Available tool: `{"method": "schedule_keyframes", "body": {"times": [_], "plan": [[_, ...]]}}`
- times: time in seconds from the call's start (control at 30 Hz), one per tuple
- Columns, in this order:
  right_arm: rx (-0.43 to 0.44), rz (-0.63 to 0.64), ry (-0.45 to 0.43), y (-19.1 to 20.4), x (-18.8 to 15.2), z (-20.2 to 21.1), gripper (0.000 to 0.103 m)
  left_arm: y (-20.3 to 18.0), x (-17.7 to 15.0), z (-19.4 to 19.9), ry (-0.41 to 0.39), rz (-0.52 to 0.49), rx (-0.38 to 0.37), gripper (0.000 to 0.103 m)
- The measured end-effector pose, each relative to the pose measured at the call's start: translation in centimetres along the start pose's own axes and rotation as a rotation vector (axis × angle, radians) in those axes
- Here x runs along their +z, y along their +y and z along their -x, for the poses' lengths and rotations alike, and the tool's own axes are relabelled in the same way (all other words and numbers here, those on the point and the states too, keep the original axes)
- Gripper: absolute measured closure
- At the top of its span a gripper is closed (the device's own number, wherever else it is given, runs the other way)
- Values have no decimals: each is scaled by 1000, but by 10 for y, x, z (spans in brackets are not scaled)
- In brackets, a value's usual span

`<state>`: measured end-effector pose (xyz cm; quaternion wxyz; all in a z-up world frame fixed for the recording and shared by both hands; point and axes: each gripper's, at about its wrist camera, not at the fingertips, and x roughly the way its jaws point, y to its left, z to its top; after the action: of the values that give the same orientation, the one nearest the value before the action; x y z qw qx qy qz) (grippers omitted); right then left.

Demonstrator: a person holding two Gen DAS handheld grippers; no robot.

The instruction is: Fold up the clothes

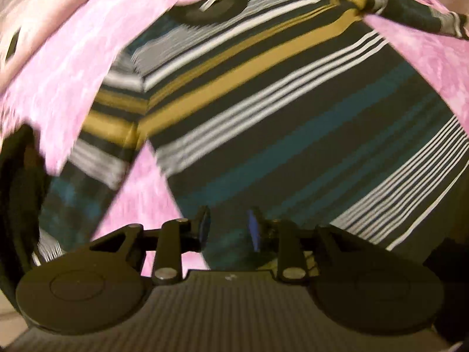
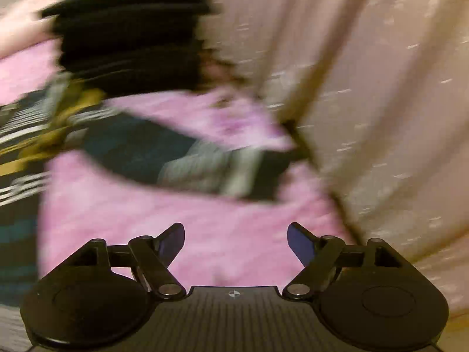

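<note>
A striped long-sleeved top (image 1: 278, 111), dark with teal, mustard and white bands, lies spread flat on a pink blanket (image 1: 73, 67). Its collar (image 1: 211, 6) points away from me and one sleeve (image 1: 96, 158) runs down the left. My left gripper (image 1: 228, 228) hovers over the top's lower hem, fingers a small gap apart with nothing between them. In the right wrist view the other sleeve (image 2: 181, 158) lies across the pink blanket (image 2: 181, 223). My right gripper (image 2: 236, 243) is wide open and empty, above bare blanket just short of that sleeve. Both views are motion-blurred.
A stack of dark folded clothes (image 2: 132, 35) sits beyond the sleeve. A beige curtain (image 2: 366, 88) hangs along the right of the bed. A dark garment (image 1: 20, 182) lies at the left edge of the left wrist view.
</note>
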<state>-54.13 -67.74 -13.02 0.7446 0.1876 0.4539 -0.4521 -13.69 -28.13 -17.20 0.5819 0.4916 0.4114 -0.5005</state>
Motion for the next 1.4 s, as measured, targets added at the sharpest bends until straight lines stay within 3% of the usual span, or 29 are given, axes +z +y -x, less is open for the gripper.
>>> {"method": "schedule_keyframes", "body": {"times": [0.13,0.23,0.37,0.53,0.83,0.87,0.9,0.97,1.17,1.27,1.4], "plan": [[202,64,81,65,-42,6,23,36,-57,-11,38,127,-56,72],[280,141,157,109,-74,1,23,56,-103,-28,59,257,-105,68],[262,174,237,140,-103,-4,23,73,-144,-54,66,417,-245,69],[209,197,288,155,-109,0,23,63,-162,-69,31,446,-424,69],[172,235,297,179,-108,-5,23,58,-168,-80,-30,480,-443,73],[171,237,297,181,-108,-5,23,60,-169,-81,-33,486,-446,79],[171,240,298,183,-108,-6,23,60,-169,-81,-37,487,-450,94],[169,248,299,188,-108,-7,23,62,-169,-78,-47,487,-451,98],[171,254,276,193,-100,2,23,72,-194,-34,-130,514,-381,99],[164,253,272,195,-95,3,23,68,-199,-28,-114,530,-375,99],[154,244,254,201,-79,11,23,68,-182,-33,-83,483,-411,98]]}}
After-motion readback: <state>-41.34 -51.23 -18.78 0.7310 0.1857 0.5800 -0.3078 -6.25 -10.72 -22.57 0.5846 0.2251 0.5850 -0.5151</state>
